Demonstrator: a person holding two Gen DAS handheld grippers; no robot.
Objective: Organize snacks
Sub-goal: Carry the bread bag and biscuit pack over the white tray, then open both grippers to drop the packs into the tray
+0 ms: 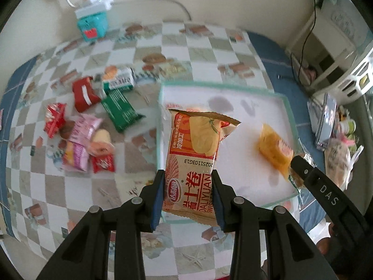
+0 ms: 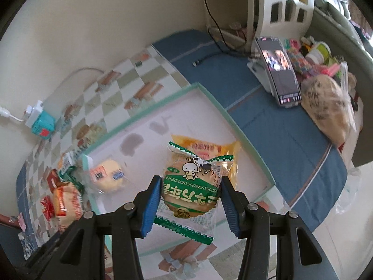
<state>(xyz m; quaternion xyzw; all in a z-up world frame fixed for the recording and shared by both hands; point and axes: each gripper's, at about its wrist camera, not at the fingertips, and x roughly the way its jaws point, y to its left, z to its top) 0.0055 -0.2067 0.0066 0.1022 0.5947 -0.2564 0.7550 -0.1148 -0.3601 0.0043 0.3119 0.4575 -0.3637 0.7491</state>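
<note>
My left gripper (image 1: 188, 182) is shut on an orange Swiss-roll packet (image 1: 195, 154) and holds it above the left part of a white tray with a green rim (image 1: 289, 107). My right gripper (image 2: 190, 186) is shut on a green-and-clear cake packet (image 2: 190, 189) over the same tray (image 2: 209, 93). A yellow snack packet (image 1: 275, 150) lies in the tray; it shows behind the cake packet in the right wrist view (image 2: 202, 147). Another cake packet (image 2: 108, 176) lies at the tray's left side. The right gripper's finger (image 1: 303, 168) reaches into the left wrist view.
Several loose snack packets (image 1: 88, 126) lie on the checkered cloth left of the tray. A teal charger box (image 1: 93, 23) sits by the wall. A phone on a stand (image 2: 279, 72), a bagged loaf (image 2: 326, 107) and a white basket (image 2: 286, 2) stand at the right.
</note>
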